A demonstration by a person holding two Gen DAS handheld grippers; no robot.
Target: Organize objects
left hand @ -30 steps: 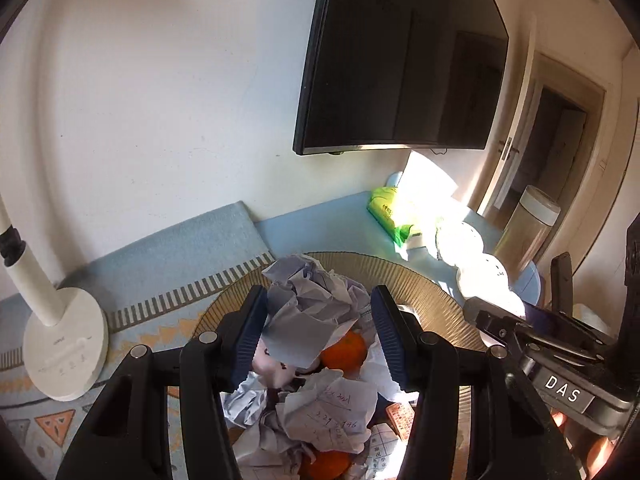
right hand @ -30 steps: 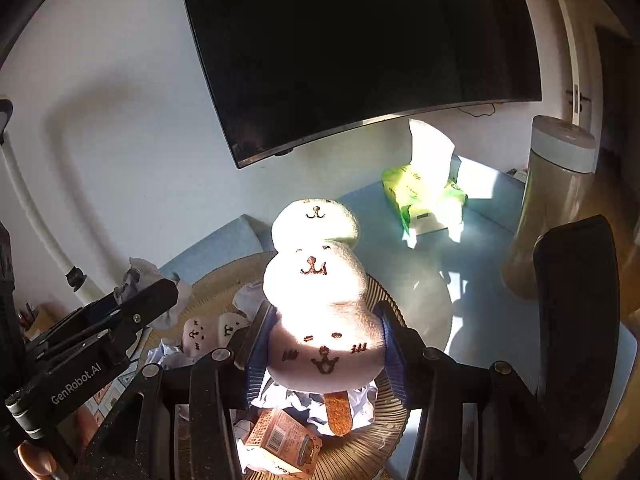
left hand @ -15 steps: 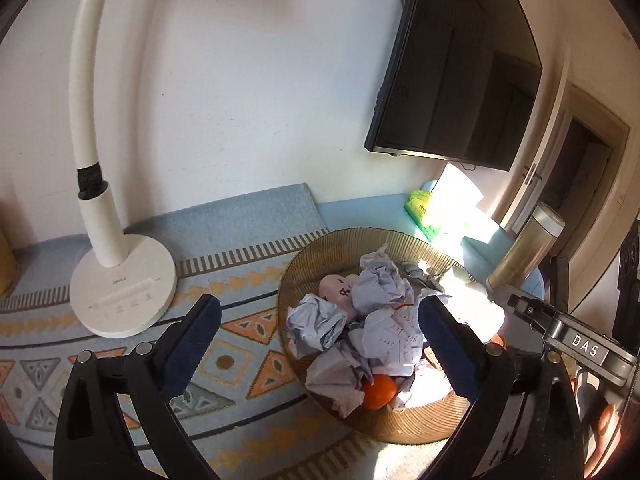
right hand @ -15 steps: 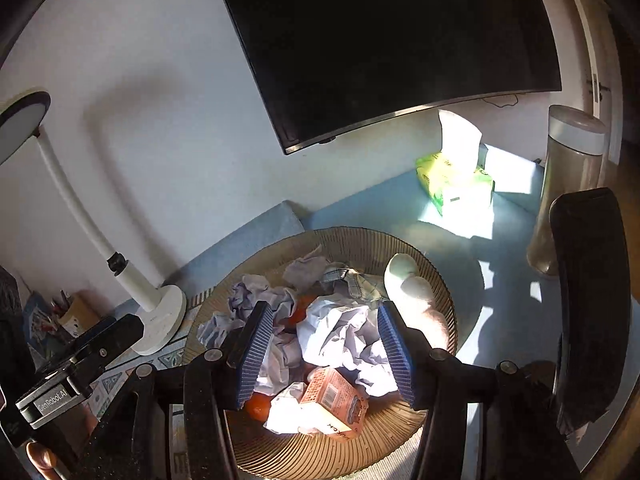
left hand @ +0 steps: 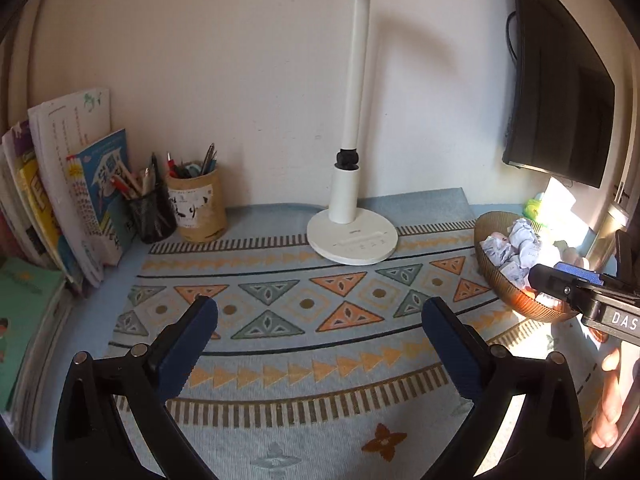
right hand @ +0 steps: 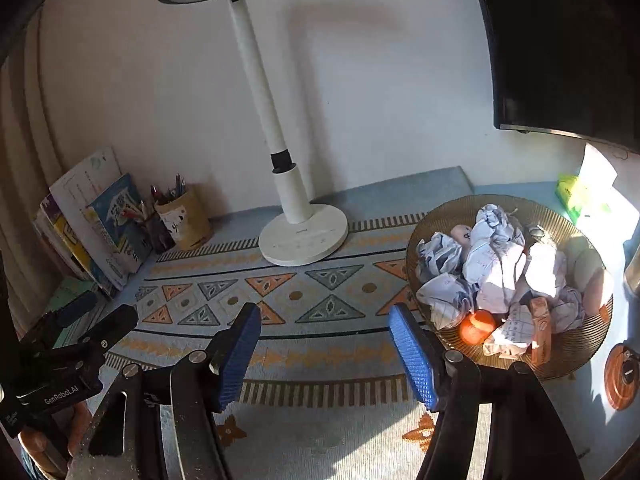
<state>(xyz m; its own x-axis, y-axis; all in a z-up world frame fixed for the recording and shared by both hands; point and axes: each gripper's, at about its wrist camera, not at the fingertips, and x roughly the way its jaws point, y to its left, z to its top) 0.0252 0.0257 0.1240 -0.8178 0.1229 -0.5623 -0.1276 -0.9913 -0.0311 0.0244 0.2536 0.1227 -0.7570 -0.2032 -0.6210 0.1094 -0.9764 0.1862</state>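
Both empty: left hand-held gripper (left hand: 320,320) and right hand-held gripper (right hand: 324,320), jaws opening. Brown ribbed bowl (right hand: 568,360) already holds crumpled white paper balls (right hand: 496,264); patterned mat (left hand: 320,292) bare, little left.

The left tool (left hand: 320,320) was held angled downward with its jaws opening, nothing between them. The right tool (right hand: 322,326) was likewise tilted down, its jaws opening and empty.

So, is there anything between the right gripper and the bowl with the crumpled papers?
Nothing visible stands in the way. The right gripper, its jaws opening and empty, hangs over bare patterned mat, and the bowl lies just to its right. The lamp base sits farther back, off that path.
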